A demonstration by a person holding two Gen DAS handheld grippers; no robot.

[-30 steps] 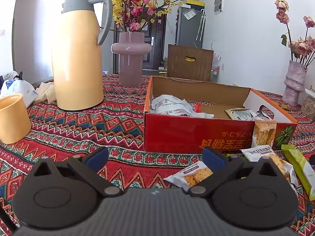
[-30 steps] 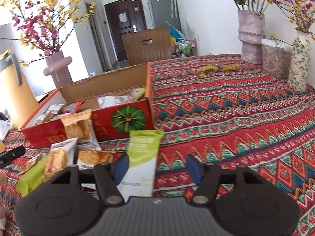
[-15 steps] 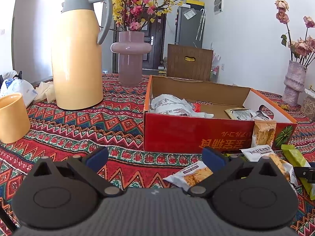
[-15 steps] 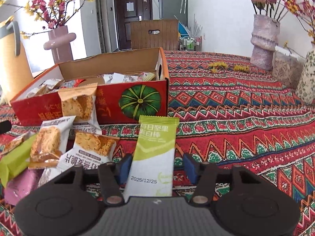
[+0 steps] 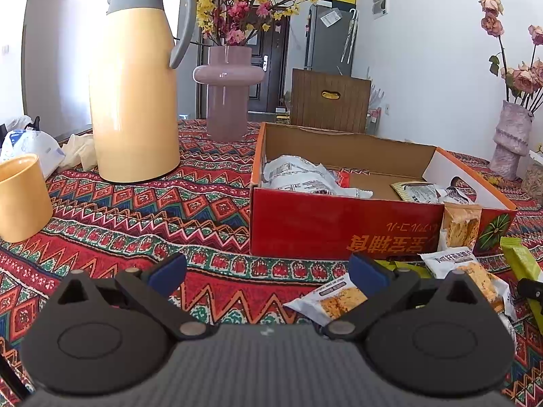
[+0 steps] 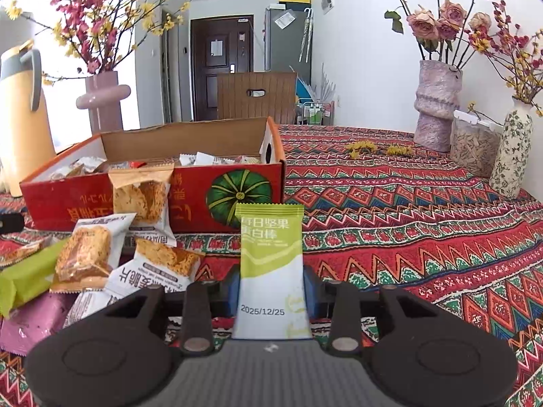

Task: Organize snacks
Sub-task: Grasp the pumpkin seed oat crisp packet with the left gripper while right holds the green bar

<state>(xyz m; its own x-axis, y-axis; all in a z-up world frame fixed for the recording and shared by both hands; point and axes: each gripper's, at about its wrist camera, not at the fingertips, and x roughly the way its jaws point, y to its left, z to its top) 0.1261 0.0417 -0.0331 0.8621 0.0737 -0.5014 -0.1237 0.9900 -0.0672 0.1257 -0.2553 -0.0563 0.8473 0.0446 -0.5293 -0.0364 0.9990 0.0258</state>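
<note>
Left view: my left gripper is spread wide and empty, cracker packet just inside its right jaw. Right view: right gripper is clamped on the green bar, red box ahead-left. It's pinched low, so it could flop and snag the box wall.

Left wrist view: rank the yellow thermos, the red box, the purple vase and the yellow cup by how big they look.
1. Red box and yellow thermos: alike in apparent area; no ranking.
2. Purple vase.
3. Yellow cup: cut off by the frame edge and nearer the camera, so its place below the vase is unsure.
</note>
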